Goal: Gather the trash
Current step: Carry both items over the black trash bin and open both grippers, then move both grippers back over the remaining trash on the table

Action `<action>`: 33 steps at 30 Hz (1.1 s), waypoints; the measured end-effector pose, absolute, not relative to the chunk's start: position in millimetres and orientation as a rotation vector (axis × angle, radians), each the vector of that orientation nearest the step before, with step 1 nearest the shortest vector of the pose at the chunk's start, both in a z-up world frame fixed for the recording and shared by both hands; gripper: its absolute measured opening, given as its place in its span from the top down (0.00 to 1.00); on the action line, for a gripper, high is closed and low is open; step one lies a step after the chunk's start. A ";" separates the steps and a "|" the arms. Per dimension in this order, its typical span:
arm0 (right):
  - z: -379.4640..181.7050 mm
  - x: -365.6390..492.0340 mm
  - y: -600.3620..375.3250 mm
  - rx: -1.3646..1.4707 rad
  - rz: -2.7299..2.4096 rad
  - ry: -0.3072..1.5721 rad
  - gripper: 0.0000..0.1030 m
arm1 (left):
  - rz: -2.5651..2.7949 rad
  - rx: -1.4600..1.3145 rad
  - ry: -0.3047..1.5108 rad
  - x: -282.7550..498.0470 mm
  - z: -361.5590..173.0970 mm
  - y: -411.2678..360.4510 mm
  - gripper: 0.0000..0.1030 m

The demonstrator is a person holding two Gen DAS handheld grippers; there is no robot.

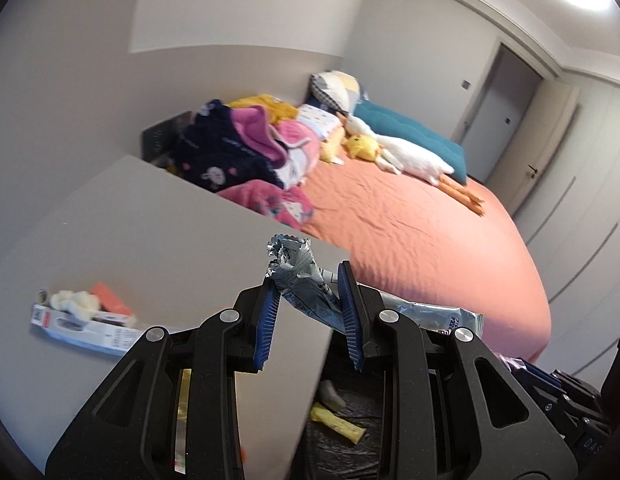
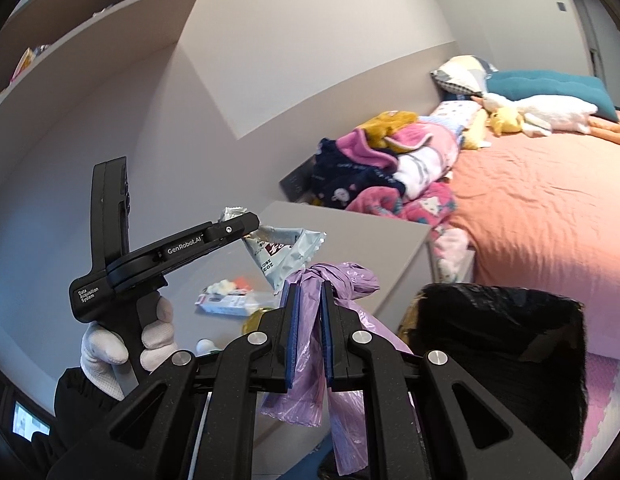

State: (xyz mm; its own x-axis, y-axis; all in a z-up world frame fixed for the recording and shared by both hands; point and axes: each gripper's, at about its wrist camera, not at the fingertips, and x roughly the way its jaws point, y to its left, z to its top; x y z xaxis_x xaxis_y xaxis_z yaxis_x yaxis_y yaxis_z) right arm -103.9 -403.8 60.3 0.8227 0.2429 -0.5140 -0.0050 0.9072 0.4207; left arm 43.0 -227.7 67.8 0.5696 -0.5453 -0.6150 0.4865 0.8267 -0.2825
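- The left tool [image 1: 310,300] is clamped on a crumpled silver wrapper [image 1: 299,276]; the blue pads [image 1: 348,300] press it from both sides and its twisted end sticks out past the tips.
- From the right wrist view, the left tool [image 2: 245,226] is seen side-on, held up in a white-gloved hand [image 2: 125,340], with the wrapper [image 2: 281,252] hanging from its tip above the tabletop [image 2: 370,240].
- The right tool [image 2: 310,308] is closed tight on a purple plastic bag [image 2: 334,276]; a knotted bunch of the bag sits just ahead of its tips and the rest hangs down beneath them.
- Right of the right tool, and lower, stands a bin lined with a black bag [image 2: 498,340], its mouth open.
- Below the left tool, past the tabletop [image 1: 149,232] edge, a yellow wrapper [image 1: 340,426] lies on black plastic.
- Left of the left tool, on the tabletop, lie a white flat package [image 1: 81,328], a wad of white tissue [image 1: 75,300] and something orange [image 1: 109,296]; all are blurred.
- Ahead of both tools is a bed [image 1: 410,232] with an orange sheet, a heap of clothes [image 1: 249,148] and a white goose toy [image 1: 402,152].
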 end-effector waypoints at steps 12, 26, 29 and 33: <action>59.4 -135.4 -454.8 0.467 0.023 0.565 0.89 | -0.736 -0.025 0.799 28.9 57.3 -287.4 0.72; 69.6 -169.1 -492.9 0.536 -0.087 0.424 0.33 | -0.843 -0.074 0.959 29.1 39.2 -328.8 0.07; 68.4 -168.2 -494.7 0.543 -0.084 0.424 0.33 | -0.835 -0.068 0.948 30.0 39.6 -328.1 0.07; 65.7 -160.4 -489.1 0.543 -0.067 0.436 0.33 | -0.818 -0.058 0.938 28.5 40.6 -324.9 0.07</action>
